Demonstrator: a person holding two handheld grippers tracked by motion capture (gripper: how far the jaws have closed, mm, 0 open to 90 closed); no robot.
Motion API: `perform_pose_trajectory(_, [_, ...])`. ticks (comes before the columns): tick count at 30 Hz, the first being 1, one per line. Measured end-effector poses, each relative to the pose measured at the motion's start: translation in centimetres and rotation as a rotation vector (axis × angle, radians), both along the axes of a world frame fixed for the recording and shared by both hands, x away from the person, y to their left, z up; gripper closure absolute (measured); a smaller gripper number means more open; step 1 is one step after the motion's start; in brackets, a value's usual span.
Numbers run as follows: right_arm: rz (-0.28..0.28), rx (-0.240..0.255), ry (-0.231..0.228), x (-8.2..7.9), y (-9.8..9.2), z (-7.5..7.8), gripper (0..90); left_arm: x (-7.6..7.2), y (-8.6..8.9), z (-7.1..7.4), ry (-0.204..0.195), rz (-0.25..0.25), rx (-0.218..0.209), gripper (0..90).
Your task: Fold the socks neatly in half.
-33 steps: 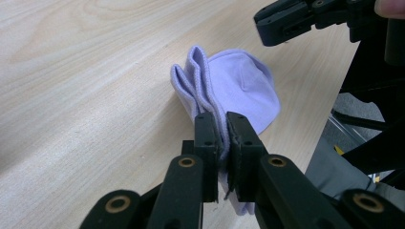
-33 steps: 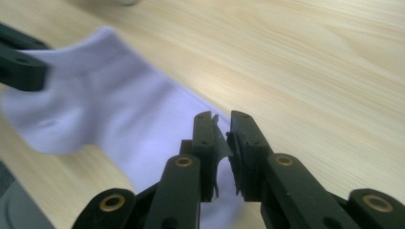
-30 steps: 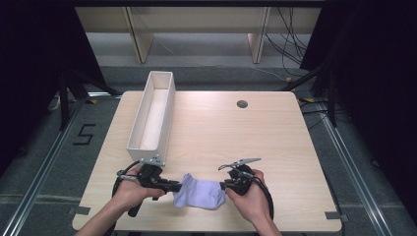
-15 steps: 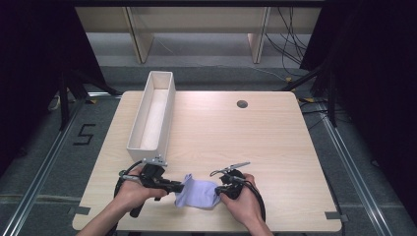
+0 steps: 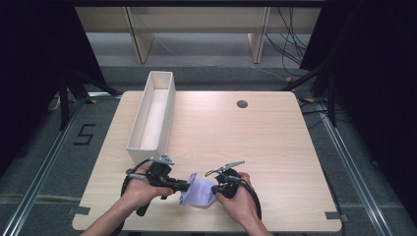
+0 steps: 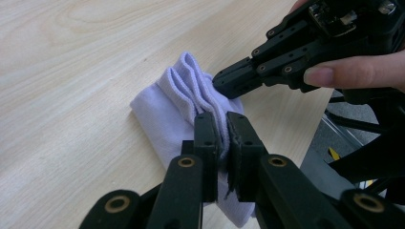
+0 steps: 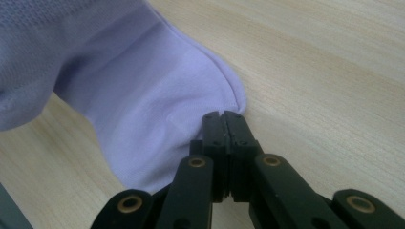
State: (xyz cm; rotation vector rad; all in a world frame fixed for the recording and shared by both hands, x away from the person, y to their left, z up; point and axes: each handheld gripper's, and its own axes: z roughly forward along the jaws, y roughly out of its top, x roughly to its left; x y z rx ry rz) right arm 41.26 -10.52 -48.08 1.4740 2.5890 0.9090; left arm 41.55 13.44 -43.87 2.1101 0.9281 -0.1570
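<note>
Lilac sock, far edge probably between right jaws.

The high view looks forward and down from above the person's side of the table, taking in its whole top. Each gripper view rides low and close, looking along its own jaws. All three share the lilac sock.

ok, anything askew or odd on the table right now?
Nothing stands out. The lavender sock lies bunched near the table's front edge, pinched by the left gripper and the right gripper. The long white bin sits upright, slightly angled.
</note>
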Motion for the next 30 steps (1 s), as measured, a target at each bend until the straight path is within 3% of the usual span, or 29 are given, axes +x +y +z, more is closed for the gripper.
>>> perform_pose_trajectory(1, [-0.022, -0.02, 0.001, 0.0, 0.1, 0.0, 88.7, 0.0, -0.1, 0.0, 0.0, -0.009, 0.0, 82.9])
perform_pose_trajectory(6, [-0.02, -0.006, 0.008, -0.1, 0.2, 0.0, 88.9, 0.1, -0.9, -0.2, -0.014, -0.004, 0.013, 82.9])
perform_pose_trajectory(7, [-0.005, -0.005, -0.013, 0.0, 0.2, -0.1, 88.9, 0.1, -1.0, -0.2, -0.012, -0.004, 0.014, 82.9])
perform_pose_trajectory(12, [0.015, -0.01, -0.028, 0.0, 0.1, -0.1, 89.1, 0.3, -1.9, -0.4, -0.018, -0.015, 0.029, 82.9])
perform_pose_trajectory(14, [0.016, -0.01, -0.028, 0.1, 0.1, -0.1, 89.1, 0.3, -2.1, -0.5, -0.019, -0.014, 0.028, 82.8])
perform_pose_trajectory(16, [0.009, -0.006, -0.022, 0.0, 0.1, -0.1, 89.1, 0.2, -2.6, -0.5, -0.026, -0.017, 0.058, 82.8])
perform_pose_trajectory(17, [0.012, -0.006, -0.027, 0.0, 0.1, -0.2, 89.1, 0.3, -2.7, -0.7, -0.024, -0.023, 0.043, 82.7])
perform_pose_trajectory(18, [-0.006, -0.008, -0.004, -0.1, 0.2, -0.1, 89.1, 0.3, -3.0, -0.8, -0.024, -0.014, 0.038, 82.7])
perform_pose_trajectory(20, [0.006, -0.005, -0.021, 0.0, 0.1, -0.2, 89.1, 0.4, -3.2, -1.0, -0.023, -0.028, 0.053, 82.7])
perform_pose_trajectory(30, [-0.004, 0.009, -0.005, -0.2, 0.1, -0.2, 88.8, 0.7, -4.3, -1.9, -0.028, -0.027, 0.097, 82.4])
